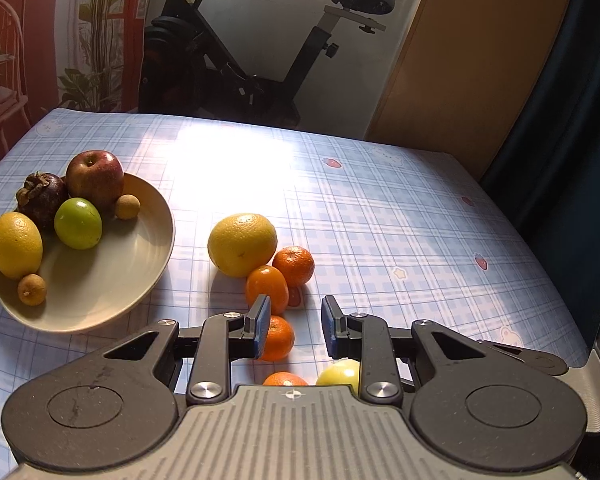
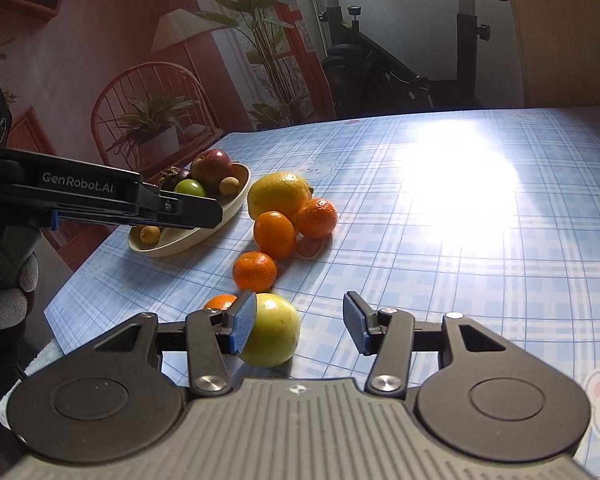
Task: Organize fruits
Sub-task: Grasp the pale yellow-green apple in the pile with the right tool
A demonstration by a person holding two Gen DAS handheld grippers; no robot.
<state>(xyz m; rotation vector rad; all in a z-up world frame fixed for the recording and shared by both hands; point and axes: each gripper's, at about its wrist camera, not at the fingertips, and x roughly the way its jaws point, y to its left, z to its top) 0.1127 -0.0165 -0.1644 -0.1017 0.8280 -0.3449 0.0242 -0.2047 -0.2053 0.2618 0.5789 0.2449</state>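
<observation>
- Left wrist view: the left hand-held gripper (image 1: 294, 328) is hovering over the blue checked tabletop (image 1: 380, 220), its jaws standing narrowly apart and empty, a small orange mandarin (image 1: 278, 338) lying just behind its left pad.
- The beige round plate (image 1: 156, 272) is sitting to the left, holding six fruits.
- Right wrist view: the right hand-held gripper (image 2: 300, 326) is standing apart around a round yellow-green fruit (image 2: 274, 332), which is lying beside its left pad, clear of the right one.

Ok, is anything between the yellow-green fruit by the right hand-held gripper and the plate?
Yes: a mandarin and a second mandarin lie between fruit and plate; the left hand-held gripper hangs in front of the plate.
</observation>
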